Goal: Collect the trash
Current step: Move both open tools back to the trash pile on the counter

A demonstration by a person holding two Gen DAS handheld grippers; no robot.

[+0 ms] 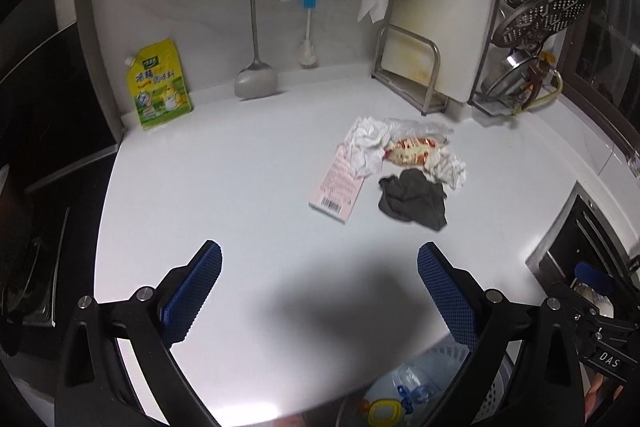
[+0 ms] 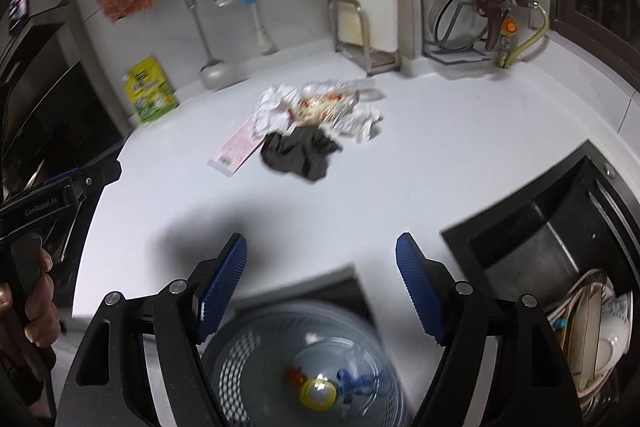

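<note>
A pile of trash lies on the white counter (image 1: 240, 187): a pink flat box (image 1: 338, 187), crumpled white tissues (image 1: 370, 143), a red and yellow food wrapper (image 1: 414, 149), clear plastic film (image 1: 420, 126) and a dark grey crumpled wad (image 1: 414, 199). The pile also shows in the right wrist view, with the box (image 2: 236, 149), wrapper (image 2: 320, 107) and wad (image 2: 302, 155). My left gripper (image 1: 319, 257) is open and empty, short of the pile. My right gripper (image 2: 321, 249) is open and empty above a mesh trash bin (image 2: 240, 363) holding some trash.
A yellow refill pouch (image 1: 160, 87) leans on the wall at back left. A ladle (image 1: 256, 79), spoon and brush hang from a rail. A cutting board rack (image 1: 412, 67) and lid rack (image 1: 532, 27) stand at back right. A dark sink (image 2: 552, 247) with dishes lies at right.
</note>
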